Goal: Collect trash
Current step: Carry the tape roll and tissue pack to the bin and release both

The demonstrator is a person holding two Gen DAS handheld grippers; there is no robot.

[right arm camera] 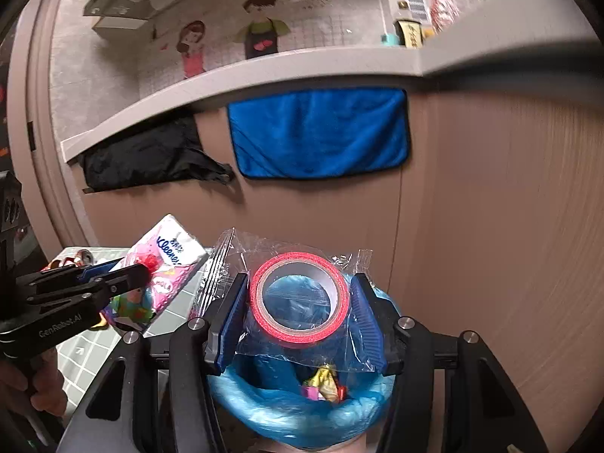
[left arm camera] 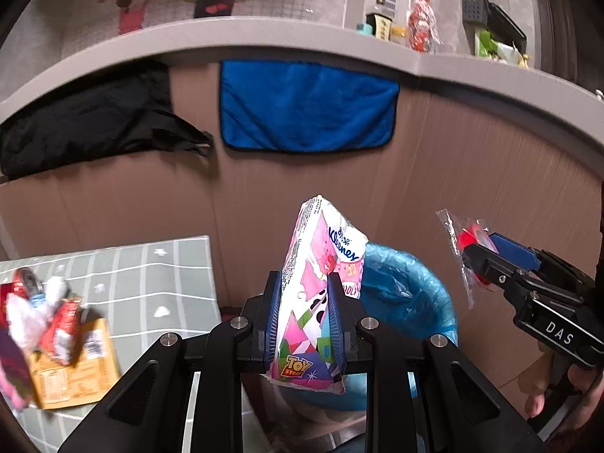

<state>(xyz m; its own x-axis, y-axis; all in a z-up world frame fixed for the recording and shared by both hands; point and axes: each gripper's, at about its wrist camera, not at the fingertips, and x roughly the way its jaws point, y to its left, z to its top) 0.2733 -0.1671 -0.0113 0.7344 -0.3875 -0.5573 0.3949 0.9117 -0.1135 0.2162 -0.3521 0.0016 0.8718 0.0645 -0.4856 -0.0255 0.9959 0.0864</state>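
Left gripper (left arm camera: 305, 313) pinching tissue pack (left arm camera: 321, 287), bin (left arm camera: 415, 294) behind

I'm seeing the bin (right arm camera: 302, 411) mouth lying open below. The brown panel (right arm camera: 490, 226) is walling off everything behind it.

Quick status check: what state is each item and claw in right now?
Left claw: shut on the tissue pack.
Right claw: shut on the bagged tape roll.
Bin: blue liner, wrappers inside.
Blue towel: hanging flat.
Table trash: still uncollected.
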